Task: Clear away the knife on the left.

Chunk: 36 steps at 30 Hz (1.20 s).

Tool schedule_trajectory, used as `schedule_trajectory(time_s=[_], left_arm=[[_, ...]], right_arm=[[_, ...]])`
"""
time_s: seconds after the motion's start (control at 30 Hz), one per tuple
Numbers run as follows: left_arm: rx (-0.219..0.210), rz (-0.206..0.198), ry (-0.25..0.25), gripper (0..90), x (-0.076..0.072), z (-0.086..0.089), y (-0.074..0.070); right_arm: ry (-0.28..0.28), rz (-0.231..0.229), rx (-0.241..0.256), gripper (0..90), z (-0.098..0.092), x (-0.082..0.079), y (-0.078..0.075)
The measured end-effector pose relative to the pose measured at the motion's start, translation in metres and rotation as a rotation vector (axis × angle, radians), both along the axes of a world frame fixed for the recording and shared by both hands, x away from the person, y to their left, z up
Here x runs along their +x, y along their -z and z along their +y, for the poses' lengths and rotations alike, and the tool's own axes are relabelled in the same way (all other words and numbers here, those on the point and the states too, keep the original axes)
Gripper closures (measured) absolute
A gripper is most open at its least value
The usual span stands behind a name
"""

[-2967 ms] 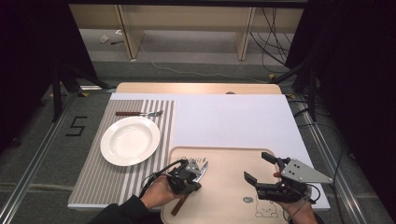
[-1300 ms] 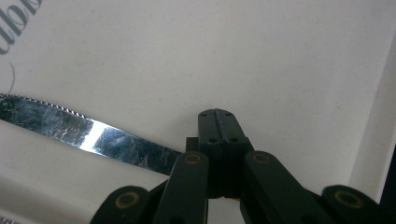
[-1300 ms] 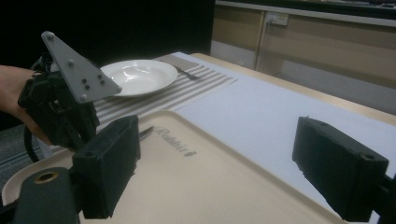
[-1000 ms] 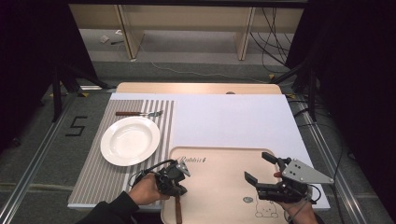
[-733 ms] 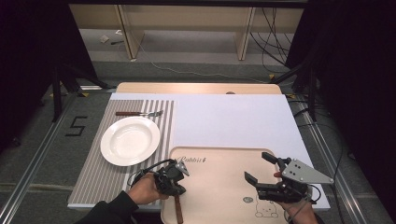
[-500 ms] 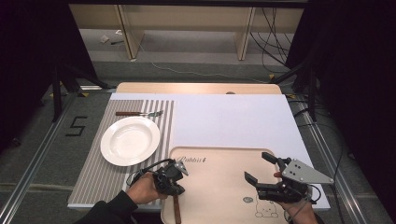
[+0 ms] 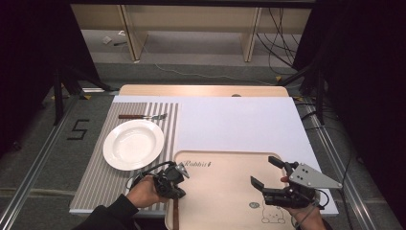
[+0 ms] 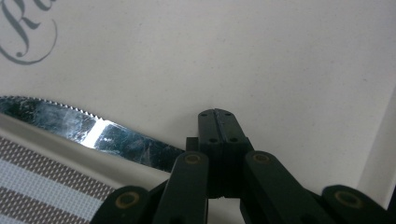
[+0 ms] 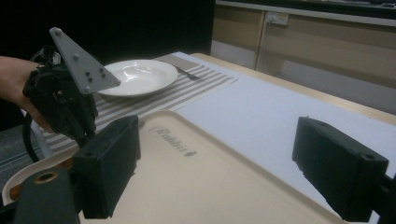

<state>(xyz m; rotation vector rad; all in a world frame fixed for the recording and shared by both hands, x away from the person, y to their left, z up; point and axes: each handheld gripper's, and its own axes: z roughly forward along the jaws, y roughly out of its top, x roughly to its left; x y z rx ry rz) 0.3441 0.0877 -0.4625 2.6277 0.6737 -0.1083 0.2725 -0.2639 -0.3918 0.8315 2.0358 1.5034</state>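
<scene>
— Beige plastic, that tray (image 7: 225,191), sitting at the near edge of the tabletop on the white sheet (image 7: 239,124). What is lying in it?

— A knife (image 8: 88,130), along the tray's left rim. Its serrated steel blade is showing in the left gripper view, and in the high view its brown handle is reaching toward the tray's near left corner. The left gripper (image 7: 178,181) is bearing down on it at that rim, its jaws drawn together, with the blade running out from beside them. Whether the knife is actually being pinched, I cannot tell.

— And the other hand?

— The right gripper (image 7: 265,172) is hovering over the tray's right part, jaws spread wide and holding nothing. The right gripper view is looking between them across the tray, toward the left gripper.

— Anything crowding the left side?

— A striped placemat (image 7: 95,182) is covering the tabletop's left edge, touching the tray's left rim. A white plate (image 7: 133,144) is sitting on it with nothing in it, near the left gripper but apart from it. A fork (image 7: 142,116) is lying just beyond the plate, toward the far edge.
</scene>
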Motion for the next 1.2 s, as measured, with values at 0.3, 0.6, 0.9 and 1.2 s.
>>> schedule_trajectory(time_s=[0.3, 0.6, 0.9, 1.2], left_arm=[[0.002, -0.013, -0.012, 89.4, 0.0014, 0.0024, 0.0001], [-0.003, -0.028, -0.025, 89.2, 0.0026, 0.0033, 0.0003], [-0.035, -0.027, -0.021, 78.1, 0.0028, 0.0038, -0.0025], [-0.084, -0.017, -0.040, 61.8, 0.0039, 0.0067, -0.0060]], right_arm=[[0.000, 0.001, 0.000, 16.2, 0.0001, -0.0001, 0.0000], [0.000, 0.001, 0.000, 16.2, -0.0002, -0.0001, -0.0002], [0.003, -0.001, 0.005, 16.2, -0.0013, 0.0003, 0.0000], [0.006, 0.004, 0.004, 16.2, -0.0023, 0.0012, 0.0011]])
